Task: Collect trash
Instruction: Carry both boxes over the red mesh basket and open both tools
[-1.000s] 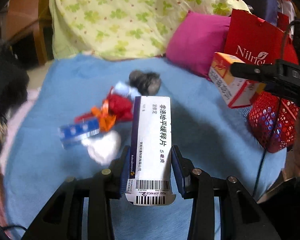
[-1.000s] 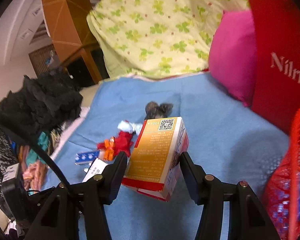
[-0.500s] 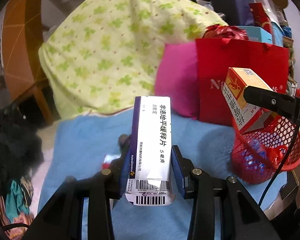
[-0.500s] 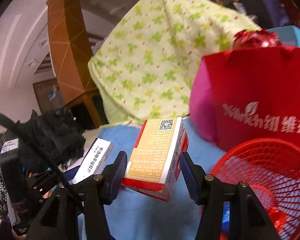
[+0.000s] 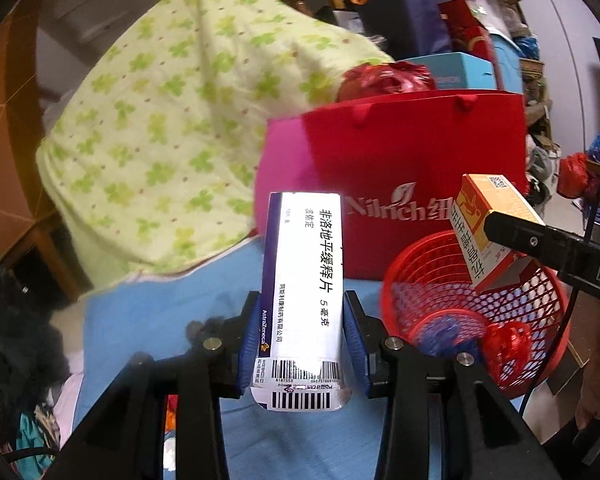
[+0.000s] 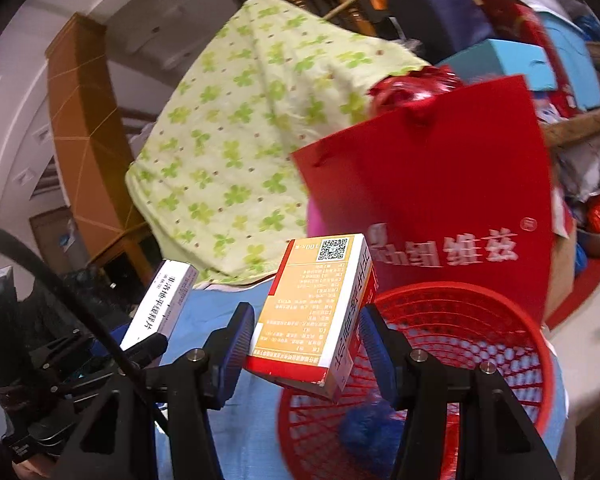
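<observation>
1. Clover-print quilt (image 5: pixel 172 128): pale green, heaped at the back of the bed, behind everything else.
2. Blue bedsheet (image 5: pixel 148 320): covers the bed surface beneath both tongs.
3. Red paper bag (image 5: pixel 420 168): stands upright with white lettering on its face; a pink pillow (image 5: pixel 280 168) sits just beside it on the quilt side.
4. Red mesh basket (image 6: pixel 512 344): stands on the bed in front of the bag; blue and red scraps lie inside.
5. Left tongs (image 5: pixel 302 340): closed partway on a white medicine box (image 5: pixel 304 280) with a purple edge. Both blue pads press its long sides. The box stands upright between them, barcode end nearest the camera, held above the sheet and beside the basket.
6. Right tongs (image 6: pixel 308 344): closed partway on an orange medicine box (image 6: pixel 312 308). Pads touch both sides. The box is tilted, its lower corner over the basket's rim.
</observation>
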{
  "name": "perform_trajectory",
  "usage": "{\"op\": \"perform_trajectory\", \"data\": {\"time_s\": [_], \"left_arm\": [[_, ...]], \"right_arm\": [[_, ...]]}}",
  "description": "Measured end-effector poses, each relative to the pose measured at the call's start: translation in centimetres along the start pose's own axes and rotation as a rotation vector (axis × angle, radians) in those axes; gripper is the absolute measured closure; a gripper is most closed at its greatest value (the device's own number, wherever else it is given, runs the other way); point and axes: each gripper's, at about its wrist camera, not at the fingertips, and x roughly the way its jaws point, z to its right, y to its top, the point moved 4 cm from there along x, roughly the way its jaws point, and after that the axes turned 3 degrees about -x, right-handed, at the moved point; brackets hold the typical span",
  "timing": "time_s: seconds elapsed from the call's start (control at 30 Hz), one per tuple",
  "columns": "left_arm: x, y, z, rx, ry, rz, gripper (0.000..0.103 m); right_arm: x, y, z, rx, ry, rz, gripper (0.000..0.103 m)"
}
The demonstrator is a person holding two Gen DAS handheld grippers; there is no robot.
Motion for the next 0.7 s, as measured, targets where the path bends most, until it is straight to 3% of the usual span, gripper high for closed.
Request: {"op": "perform_trajectory", "data": {"time_s": [0.43, 0.6, 0.67, 0.7], "left_arm": [[2.4, 1.4, 6.7, 0.066, -0.093, -0.022, 0.061], [4.0, 0.9, 7.9, 0.029, -0.172, -0.071, 0.059], [4.8, 0.4, 8.0, 0.003, -0.221, -0.102, 0.053], [5.1, 0.2, 7.9, -0.009, -0.221, -0.116, 0.044]], "right_arm": [[-2.1, 0.5, 6.7, 0.154, -0.057, 0.026, 0.044], [-1.9, 0.1, 8.1, 0.198, -0.060, 0.006, 0.041], [-1.8, -0.1, 8.7, 0.221, -0.055, -0.001, 0.039], [-1.7, -0.2, 9.0, 0.230, -0.054, -0.006, 0.039]]}}
